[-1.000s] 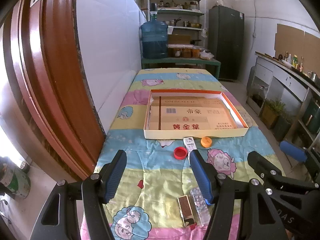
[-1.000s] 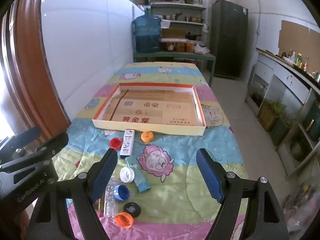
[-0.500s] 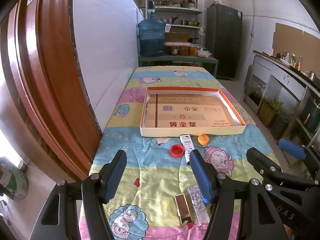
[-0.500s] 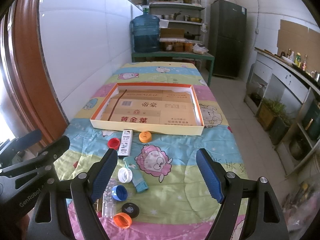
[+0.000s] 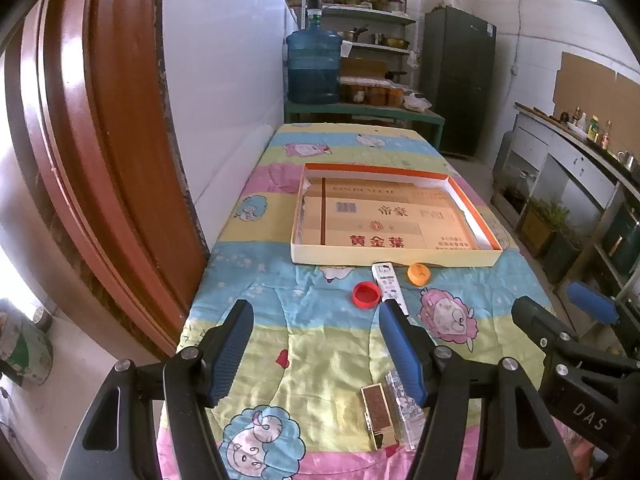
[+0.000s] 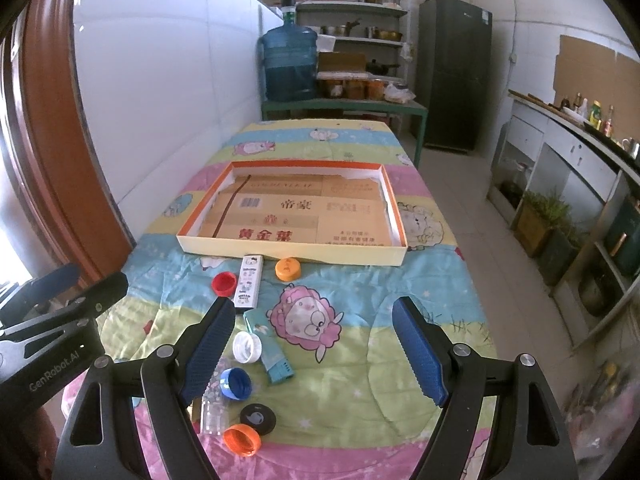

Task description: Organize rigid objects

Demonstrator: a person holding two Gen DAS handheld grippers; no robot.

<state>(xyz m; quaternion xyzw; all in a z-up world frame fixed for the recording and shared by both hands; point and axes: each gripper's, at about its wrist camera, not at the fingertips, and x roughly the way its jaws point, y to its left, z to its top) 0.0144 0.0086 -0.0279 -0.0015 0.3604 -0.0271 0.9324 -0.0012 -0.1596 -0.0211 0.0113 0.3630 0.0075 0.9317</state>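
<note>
Your left gripper (image 5: 316,346) hangs above the near end of the surface (image 5: 256,352), a long top covered with a striped cartoon-sheep quilt; its blue-padded fingers (image 5: 234,346) are spread wide with nothing between them. Beneath its right finger lie a slim brown-and-gold rectangular case (image 5: 378,410) and a clear patterned plastic case (image 5: 406,410), side by side and touching, both with their long axes running away from you toward the tray.

Farther out, a red plastic bottle cap (image 5: 365,294) sits just left of a white printed rectangular box (image 5: 387,280), whose long axis points toward the tray, its far end almost at the tray's near wall. An orange plastic bottle cap (image 5: 418,273) rests just right of that box. The shallow cardboard tray with the orange inner rim (image 5: 394,258) lies crosswise on the quilt, long side facing you, holding only its printed cardboard lining.

Your right gripper (image 6: 316,350) hovers over the near right part of the quilt, fingers (image 6: 418,354) likewise wide apart and holding nothing. Near its left finger a teal rectangular box (image 6: 268,350) lies with its long axis angled slightly rightward toward you. Just left of it are a white cap (image 6: 247,346) and a blue cap (image 6: 236,383); nearer you lie a black round cap (image 6: 258,419) and an orange-red cap (image 6: 241,439).
</note>
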